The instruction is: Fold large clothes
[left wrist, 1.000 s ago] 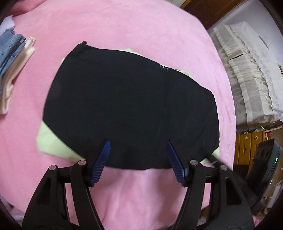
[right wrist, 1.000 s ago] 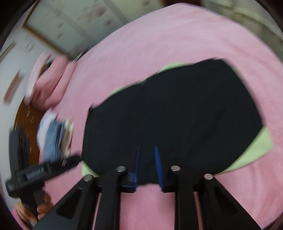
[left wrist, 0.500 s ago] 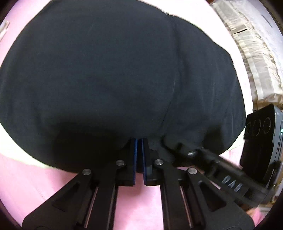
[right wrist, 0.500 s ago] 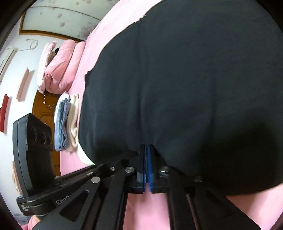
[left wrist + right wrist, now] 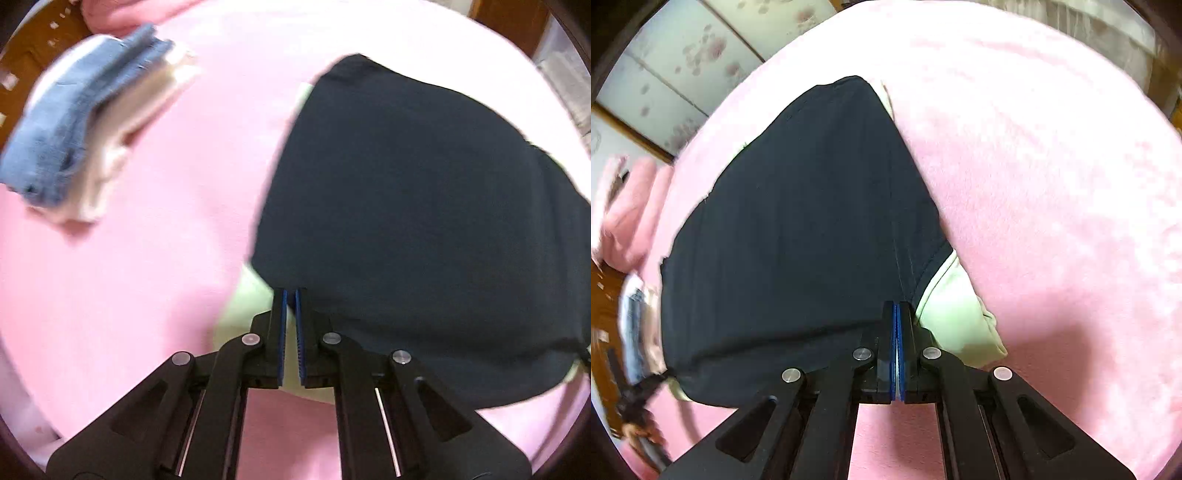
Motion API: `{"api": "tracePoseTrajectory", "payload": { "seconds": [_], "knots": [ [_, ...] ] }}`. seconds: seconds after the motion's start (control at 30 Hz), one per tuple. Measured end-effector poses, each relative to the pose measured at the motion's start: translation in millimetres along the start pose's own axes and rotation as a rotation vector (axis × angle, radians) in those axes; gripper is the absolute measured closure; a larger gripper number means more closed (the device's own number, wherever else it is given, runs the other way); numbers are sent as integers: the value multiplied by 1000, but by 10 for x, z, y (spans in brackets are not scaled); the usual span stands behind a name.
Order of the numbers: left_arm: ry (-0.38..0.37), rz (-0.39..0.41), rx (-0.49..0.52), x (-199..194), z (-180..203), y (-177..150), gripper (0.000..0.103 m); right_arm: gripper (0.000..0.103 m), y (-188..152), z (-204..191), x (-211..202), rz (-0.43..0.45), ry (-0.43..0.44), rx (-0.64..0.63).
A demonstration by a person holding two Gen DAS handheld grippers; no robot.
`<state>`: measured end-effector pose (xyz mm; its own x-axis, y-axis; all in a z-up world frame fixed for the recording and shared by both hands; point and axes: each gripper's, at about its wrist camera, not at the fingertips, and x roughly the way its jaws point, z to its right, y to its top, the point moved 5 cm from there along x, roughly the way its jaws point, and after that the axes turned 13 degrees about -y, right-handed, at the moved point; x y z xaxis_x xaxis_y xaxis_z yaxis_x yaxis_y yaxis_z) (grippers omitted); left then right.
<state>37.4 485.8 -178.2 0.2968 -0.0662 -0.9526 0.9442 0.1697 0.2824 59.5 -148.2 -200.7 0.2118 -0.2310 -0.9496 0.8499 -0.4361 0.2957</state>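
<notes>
A black garment (image 5: 424, 206) lies spread on a pink bedcover (image 5: 147, 258), with a pale green garment (image 5: 247, 299) under it showing at the edges. My left gripper (image 5: 290, 295) is shut at the black garment's near left corner, pinching its edge. In the right wrist view the black garment (image 5: 798, 236) stretches away from me. My right gripper (image 5: 897, 308) is shut on its near right corner, beside the green garment (image 5: 956, 317). The other gripper (image 5: 639, 402) shows blurred at the lower left of that view.
A stack of folded clothes, blue denim on cream (image 5: 88, 118), lies on the bedcover to the left, also in the right wrist view (image 5: 637, 325). A pink pillow (image 5: 628, 210) and a wooden headboard (image 5: 29, 48) are beyond. A wardrobe (image 5: 694, 62) stands behind the bed.
Both grippers closed on the black garment's near edge, then moved apart toward its two near corners. The views have swung outward and the near edge looks raised.
</notes>
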Motion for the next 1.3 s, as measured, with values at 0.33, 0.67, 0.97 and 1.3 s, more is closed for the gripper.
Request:
{"api": "tracePoseTrajectory", "payload": {
  "seconds": [0.33,0.67,0.97,1.3],
  "knots": [
    [-430,-159,183,-150,1259,-652,98,101,-563,-978,-176,-74,424,27],
    [-471,-186,219,351,1799,-374,98,101,-636,-1814,341,-228,536,92],
    [-421,-78,356,922,2341,674,99,101,228,-2449,932,-91,522,-135],
    [-402,8,282,1154,2212,1153,102,103,920,-2137,1448,-36,562,-42]
  ]
}}
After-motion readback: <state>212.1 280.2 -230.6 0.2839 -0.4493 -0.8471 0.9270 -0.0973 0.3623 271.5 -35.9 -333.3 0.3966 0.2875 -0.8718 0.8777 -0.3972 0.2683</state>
